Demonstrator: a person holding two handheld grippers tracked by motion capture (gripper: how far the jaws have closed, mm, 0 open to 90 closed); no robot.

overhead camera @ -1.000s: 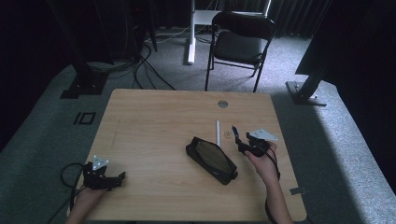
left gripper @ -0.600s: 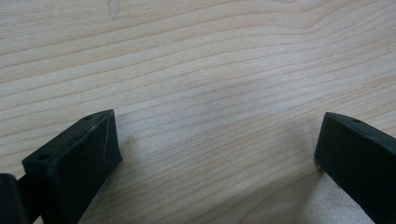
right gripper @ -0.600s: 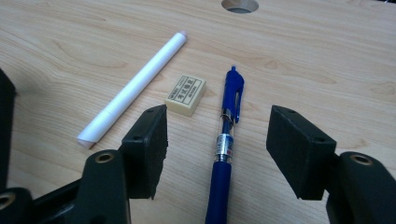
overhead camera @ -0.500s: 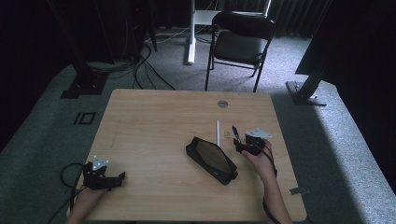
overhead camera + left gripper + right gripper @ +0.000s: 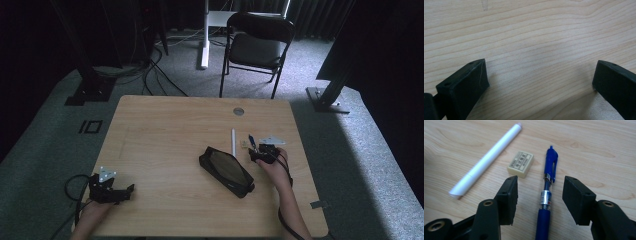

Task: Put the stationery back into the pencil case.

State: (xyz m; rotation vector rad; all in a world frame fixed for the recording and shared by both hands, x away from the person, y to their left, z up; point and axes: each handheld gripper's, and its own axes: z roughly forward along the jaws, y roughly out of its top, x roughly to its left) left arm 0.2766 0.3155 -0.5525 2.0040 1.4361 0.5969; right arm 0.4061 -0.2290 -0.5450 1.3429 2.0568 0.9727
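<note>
I start from the wooden table (image 5: pixel 165 145), where the black pencil case (image 5: pixel 226 170) lies slantwise right of the middle, its near end toward me. Just beyond its far end sits a white marker (image 5: pixel 485 161), then a small eraser (image 5: pixel 520 164), then the blue pen (image 5: pixel 547 195), which is the thing I am after: it lies flat on the wood, pointing away from me, between the jaws of my right gripper (image 5: pixel 539 197). Those jaws stand apart on either side of the barrel without pressing it, and they have just been closing in. I judge this the grasp step; the next move calls for bringing the pads squarely onto the barrel, clear of the eraser, before lifting toward the case. My left gripper (image 5: pixel 111 186) rests at the near left corner, jaws spread wide over bare wood, nothing between them. Compared with a second ago, my right hand has come lower and nearer the pen, while the left has kept its place.
</note>
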